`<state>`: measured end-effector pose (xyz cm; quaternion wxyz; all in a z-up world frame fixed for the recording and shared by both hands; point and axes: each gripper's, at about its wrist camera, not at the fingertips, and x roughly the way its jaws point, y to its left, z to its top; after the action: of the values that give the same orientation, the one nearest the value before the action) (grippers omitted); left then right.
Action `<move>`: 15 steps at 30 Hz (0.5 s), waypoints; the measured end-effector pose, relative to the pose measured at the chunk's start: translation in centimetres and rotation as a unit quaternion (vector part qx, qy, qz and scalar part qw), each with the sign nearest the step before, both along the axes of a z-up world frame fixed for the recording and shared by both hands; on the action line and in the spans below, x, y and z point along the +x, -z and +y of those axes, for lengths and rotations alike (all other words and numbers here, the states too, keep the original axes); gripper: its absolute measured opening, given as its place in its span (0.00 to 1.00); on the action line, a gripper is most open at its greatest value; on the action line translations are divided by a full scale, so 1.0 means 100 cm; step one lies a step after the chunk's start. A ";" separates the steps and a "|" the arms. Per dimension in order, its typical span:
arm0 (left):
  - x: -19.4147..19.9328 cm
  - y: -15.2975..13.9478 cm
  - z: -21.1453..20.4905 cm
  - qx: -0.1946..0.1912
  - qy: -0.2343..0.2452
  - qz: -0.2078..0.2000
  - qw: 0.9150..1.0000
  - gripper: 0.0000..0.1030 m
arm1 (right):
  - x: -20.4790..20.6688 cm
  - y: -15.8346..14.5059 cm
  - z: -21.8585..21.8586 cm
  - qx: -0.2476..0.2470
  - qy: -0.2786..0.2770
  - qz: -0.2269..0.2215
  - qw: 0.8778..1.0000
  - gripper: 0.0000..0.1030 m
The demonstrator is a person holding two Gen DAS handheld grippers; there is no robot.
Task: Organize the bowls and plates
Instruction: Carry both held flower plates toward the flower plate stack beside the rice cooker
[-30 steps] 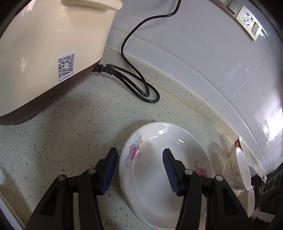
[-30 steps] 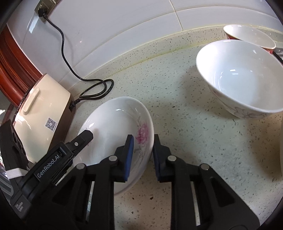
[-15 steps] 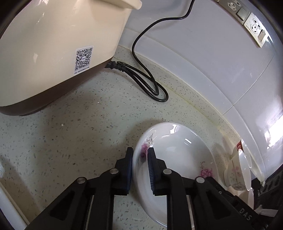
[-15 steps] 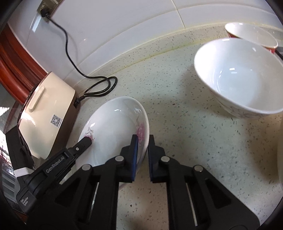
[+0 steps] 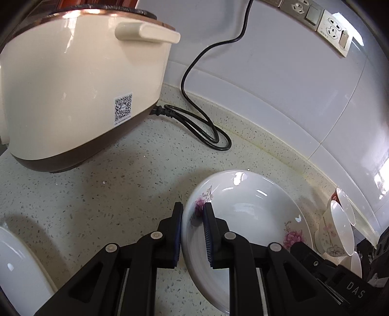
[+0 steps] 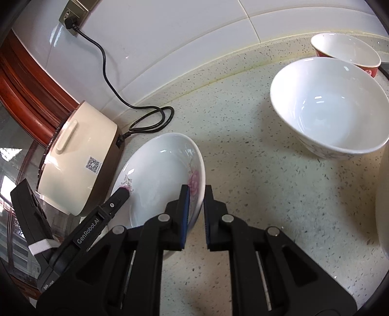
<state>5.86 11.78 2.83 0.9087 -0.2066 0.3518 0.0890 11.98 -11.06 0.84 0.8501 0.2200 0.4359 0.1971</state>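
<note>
Since a second ago we see both grippers close onto the floral plate [image 5: 245, 216], and it now rides tilted above the speckled counter [image 5: 97, 194]. Nearest us, the left gripper [image 5: 192, 214] pinches the plate's left rim between blue pads; the right gripper [image 6: 195, 194] pinches the opposite rim by a pink flower. On the left gripper's housing we read "GenRobot.AI" in the right wrist view; in the left wrist view "DAS" shows on the right gripper's body, the rest cut off. Beyond the plate, a large white bowl [image 6: 330, 111] stands on the counter, with a red-sided bowl [image 6: 347, 52] behind it. The cream cooker [image 5: 80, 87] carries a QR label [image 5: 123, 109], its small print unreadable. Farthest, the black cord [image 6: 107, 77] runs to a wall socket [image 6: 70, 18]. A white dish edge [image 5: 17, 272] is cropped at lower left.
</note>
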 end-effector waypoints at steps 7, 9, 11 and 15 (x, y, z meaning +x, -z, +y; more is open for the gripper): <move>-0.011 -0.006 -0.002 0.006 -0.013 -0.014 1.000 0.17 | -0.006 -0.008 0.004 0.002 -0.014 -0.013 1.000 0.14; -0.017 -0.009 -0.001 0.008 -0.015 -0.019 1.000 0.17 | -0.008 -0.010 0.005 0.003 -0.018 -0.015 1.000 0.14; -0.019 -0.011 0.001 0.007 -0.019 -0.022 1.000 0.17 | -0.009 -0.011 0.006 0.007 -0.022 -0.015 1.000 0.14; -0.026 -0.014 0.005 0.000 -0.028 -0.029 0.999 0.17 | -0.011 -0.014 0.011 0.013 -0.033 -0.017 0.999 0.14</move>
<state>3.27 12.27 4.21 0.9157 -0.2188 0.3194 0.1081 10.87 -9.97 2.23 0.8479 0.2131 0.4255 0.2339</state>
